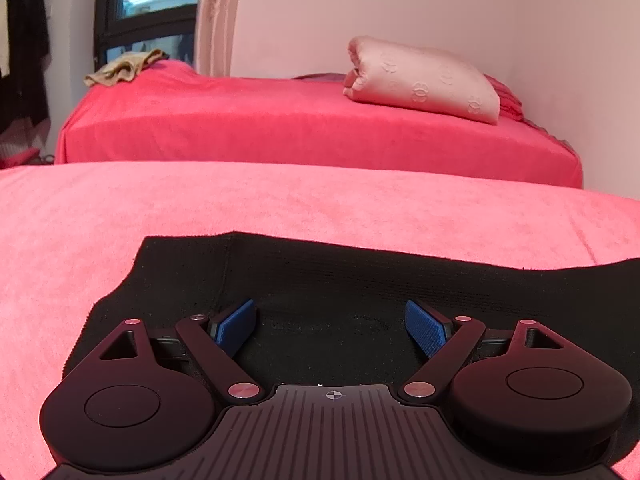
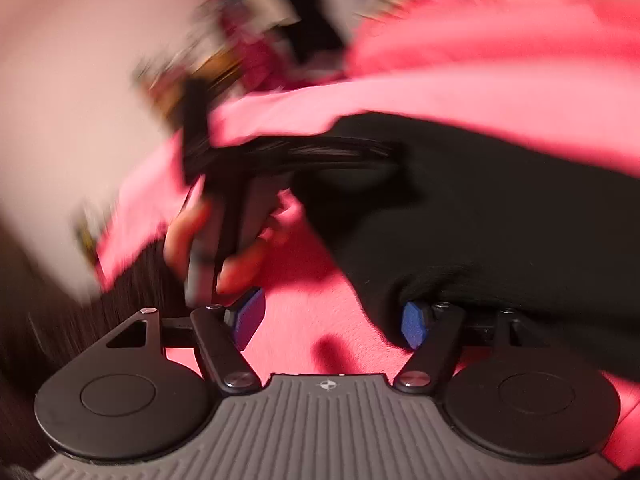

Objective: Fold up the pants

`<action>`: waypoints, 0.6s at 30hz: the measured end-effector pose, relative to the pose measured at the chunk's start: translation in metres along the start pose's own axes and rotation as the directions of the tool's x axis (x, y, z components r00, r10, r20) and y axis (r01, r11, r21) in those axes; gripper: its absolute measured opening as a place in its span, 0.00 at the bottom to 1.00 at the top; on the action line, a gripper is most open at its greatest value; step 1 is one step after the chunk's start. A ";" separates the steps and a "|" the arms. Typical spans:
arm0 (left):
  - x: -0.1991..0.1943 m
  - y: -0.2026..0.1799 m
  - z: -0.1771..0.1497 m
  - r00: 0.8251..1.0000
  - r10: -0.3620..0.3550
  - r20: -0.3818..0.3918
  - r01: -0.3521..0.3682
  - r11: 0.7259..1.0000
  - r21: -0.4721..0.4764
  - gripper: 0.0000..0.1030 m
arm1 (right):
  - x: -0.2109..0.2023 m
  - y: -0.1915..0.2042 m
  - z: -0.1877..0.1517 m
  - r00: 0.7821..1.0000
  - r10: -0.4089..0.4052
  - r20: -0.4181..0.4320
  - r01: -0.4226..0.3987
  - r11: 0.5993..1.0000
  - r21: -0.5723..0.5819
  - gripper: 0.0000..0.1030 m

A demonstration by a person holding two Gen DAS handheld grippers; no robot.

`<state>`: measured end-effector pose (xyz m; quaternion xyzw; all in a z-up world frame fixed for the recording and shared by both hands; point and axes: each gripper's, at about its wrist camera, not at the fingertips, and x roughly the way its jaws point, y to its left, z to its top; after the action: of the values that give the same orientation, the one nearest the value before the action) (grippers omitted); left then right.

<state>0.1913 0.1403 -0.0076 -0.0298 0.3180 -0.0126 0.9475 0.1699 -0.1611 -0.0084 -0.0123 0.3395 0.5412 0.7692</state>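
Note:
Black pants [image 1: 320, 280] lie flat on a pink-red bed cover [image 1: 160, 208]. My left gripper [image 1: 330, 326] is open, low over the pants, its blue pads [image 1: 234, 326] apart with black cloth between and under them. In the right wrist view, which is motion-blurred, the pants [image 2: 480, 208] spread across the right side. My right gripper [image 2: 332, 326] is open at the pants' edge; its right pad [image 2: 414, 324] touches a fold of the cloth, its left pad over bare cover. The other gripper and the hand holding it [image 2: 224, 216] show ahead on the left.
A second bed with a red cover [image 1: 320, 132] stands beyond, with a folded pale pink blanket [image 1: 424, 80] on its right and a beige cloth [image 1: 124, 66] at its far left. A window [image 1: 148, 4] and wall lie behind. Dark floor [image 2: 40, 320] is at the bed's left edge.

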 end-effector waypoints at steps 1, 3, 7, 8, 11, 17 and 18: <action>0.000 0.000 0.000 1.000 0.001 0.000 -0.001 1.000 0.000 1.00 | -0.003 -0.007 0.004 0.999 -0.033 0.021 0.032 0.999 0.034 0.70; 0.000 -0.001 -0.001 1.000 0.006 -0.001 -0.006 1.000 0.003 1.00 | -0.007 -0.039 0.011 0.989 -0.126 0.083 0.103 0.966 0.237 0.70; 0.000 -0.001 0.000 1.000 0.006 -0.001 -0.006 1.000 0.004 1.00 | 0.001 -0.030 0.000 0.999 0.048 0.006 -0.047 0.965 0.260 0.67; 0.001 0.000 0.000 1.000 0.007 -0.002 -0.007 1.000 0.003 1.00 | -0.001 -0.012 -0.006 0.999 0.048 -0.018 -0.044 0.981 0.188 0.75; 0.001 -0.002 0.000 1.000 0.014 -0.003 -0.014 1.000 0.009 1.00 | -0.018 0.027 -0.019 0.990 -0.136 -0.043 0.131 0.987 -0.095 0.74; -0.001 -0.003 0.000 1.000 0.016 -0.002 -0.016 1.000 0.008 1.00 | -0.091 0.000 -0.027 0.968 -0.203 0.145 0.191 0.977 0.093 0.78; -0.001 -0.005 0.000 1.000 0.020 -0.001 -0.020 1.000 0.014 1.00 | -0.099 -0.011 -0.030 0.952 -0.236 0.194 0.205 0.964 0.168 0.85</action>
<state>0.1904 0.1358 -0.0071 -0.0201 0.3189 -0.0056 0.9475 0.1458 -0.2588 0.0174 0.0639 0.2908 0.4237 0.8555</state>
